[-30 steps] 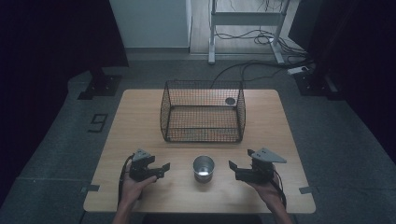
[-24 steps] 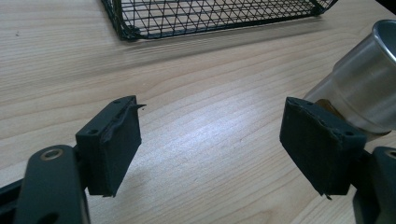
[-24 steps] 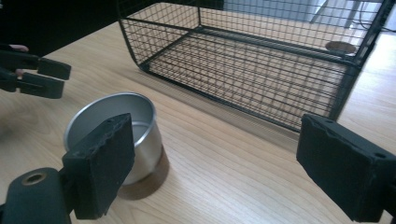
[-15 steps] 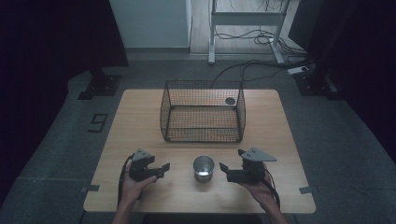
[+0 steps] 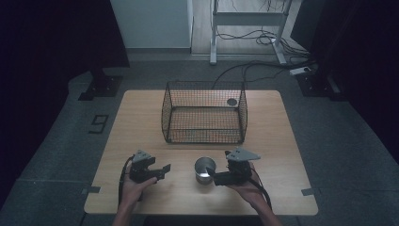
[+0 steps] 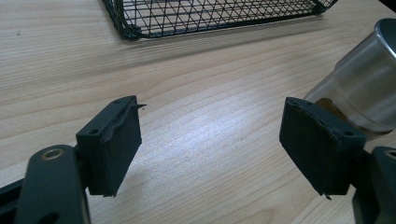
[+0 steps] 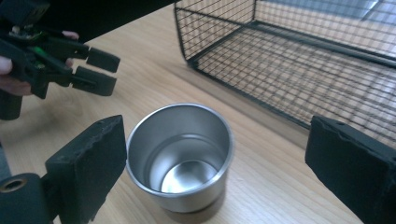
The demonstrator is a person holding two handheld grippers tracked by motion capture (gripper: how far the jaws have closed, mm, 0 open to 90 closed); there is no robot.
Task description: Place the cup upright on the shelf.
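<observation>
Wire basket [image 5: 204, 113] stands mid-table [image 5: 141, 117], open-topped, holding one small round disc [image 5: 231, 101] in its far right corner; steel cup [image 7: 180, 156] upright and empty just before it, near the front edge; right gripper [image 7: 219, 177] jaws wide apart, flanking the cup; left gripper [image 6: 210, 144] jaws apart over bare wood.

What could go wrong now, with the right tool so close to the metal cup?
1. The right tool is open around the metal cup, but one jaw sits much nearer; closing might push the cup sideways or tip it.
2. The wire basket stands just behind, so a careless lift might knock the cup against its wall.
</observation>
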